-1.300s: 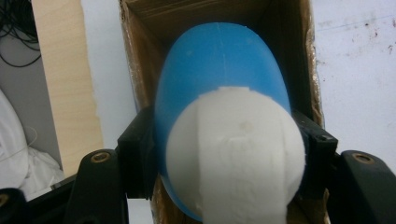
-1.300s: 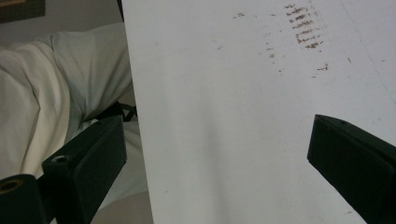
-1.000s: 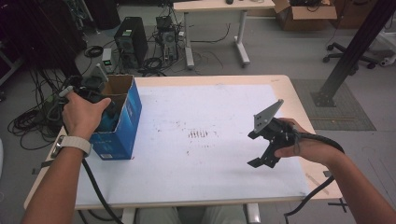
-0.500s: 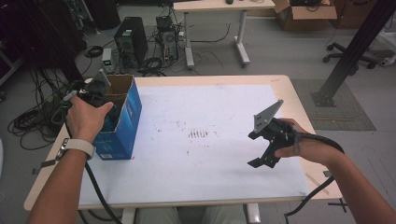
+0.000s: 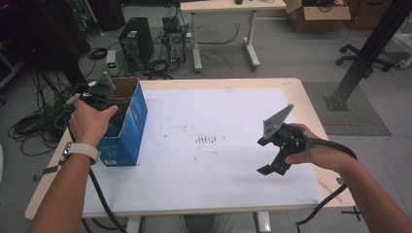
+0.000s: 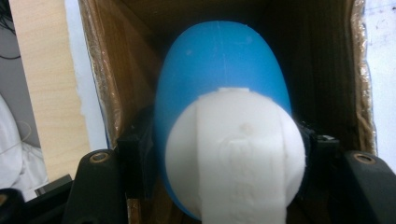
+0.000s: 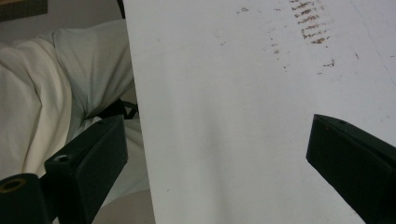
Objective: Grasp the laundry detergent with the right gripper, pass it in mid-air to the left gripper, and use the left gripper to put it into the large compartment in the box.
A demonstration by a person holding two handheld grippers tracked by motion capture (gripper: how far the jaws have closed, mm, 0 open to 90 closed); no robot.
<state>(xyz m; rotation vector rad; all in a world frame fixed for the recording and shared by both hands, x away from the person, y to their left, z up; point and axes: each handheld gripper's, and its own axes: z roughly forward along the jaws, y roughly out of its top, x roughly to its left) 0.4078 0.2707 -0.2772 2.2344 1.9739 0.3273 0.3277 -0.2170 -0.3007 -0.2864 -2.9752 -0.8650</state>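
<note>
High view: the left gripper (image 5: 99, 99) sits at the open top of a blue cardboard box (image 5: 127, 127) that stands at the left edge of the tabletop (image 5: 209, 184), with the left hand (image 5: 91, 124) wrapped around the gripper's body. From the left gripper view, its fingers (image 6: 135, 154) are clamped on a blue bottle (image 6: 219, 79) with a white cap (image 6: 236, 158), one finger on each side of the bottle just behind the cap. The bottle points into the box, its blue body lying between the brown inner walls, and the cap end faces the camera.

Well to the right of the box, the right gripper (image 5: 274, 158) hovers above the white sheet that covers the tabletop, held in the right hand (image 5: 313, 150), with its grey plate tilted upward. In the right gripper view, its fingers (image 7: 93, 154) stand wide apart with nothing between them; below them lie the bare white surface, a few brown smudges toward the top and the near edge of the tabletop, with the person's light trousers (image 7: 56, 84) beyond that edge.
</note>
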